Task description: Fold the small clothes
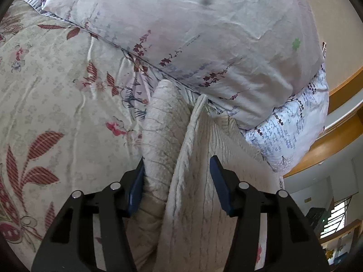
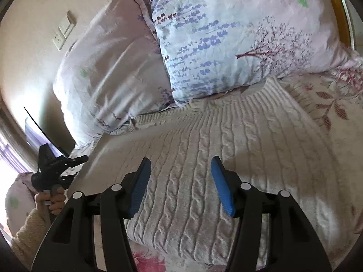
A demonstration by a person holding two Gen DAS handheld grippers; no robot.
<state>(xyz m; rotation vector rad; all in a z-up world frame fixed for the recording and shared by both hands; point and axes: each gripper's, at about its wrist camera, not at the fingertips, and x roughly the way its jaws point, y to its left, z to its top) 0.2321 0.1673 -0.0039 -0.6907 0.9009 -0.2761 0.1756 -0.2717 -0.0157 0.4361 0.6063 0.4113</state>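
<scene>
A cream cable-knit sweater point(image 2: 226, 136) lies flat on the bed, its ribbed collar against the pillows. My right gripper point(image 2: 180, 181) hovers just over its body, open, the blue pads apart and nothing pinched. In the left wrist view a folded sleeve point(image 1: 163, 122) and a raised edge of the sweater point(image 1: 195, 158) run between the fingers of my left gripper point(image 1: 177, 181). It is open: the left pad lies beside the sleeve, the right pad stands clear. The right wrist view also shows the left gripper point(image 2: 68, 162) at the sweater's left edge, held by a hand point(image 2: 52, 199).
Two floral pillows point(image 2: 226, 40) point(image 2: 109, 68) are stacked right behind the sweater's collar. A floral bedspread point(image 1: 45, 90) extends to the left. A wooden headboard point(image 1: 340, 86) curves past the pillows. Wall sockets point(image 2: 62, 31) sit on the wall beyond.
</scene>
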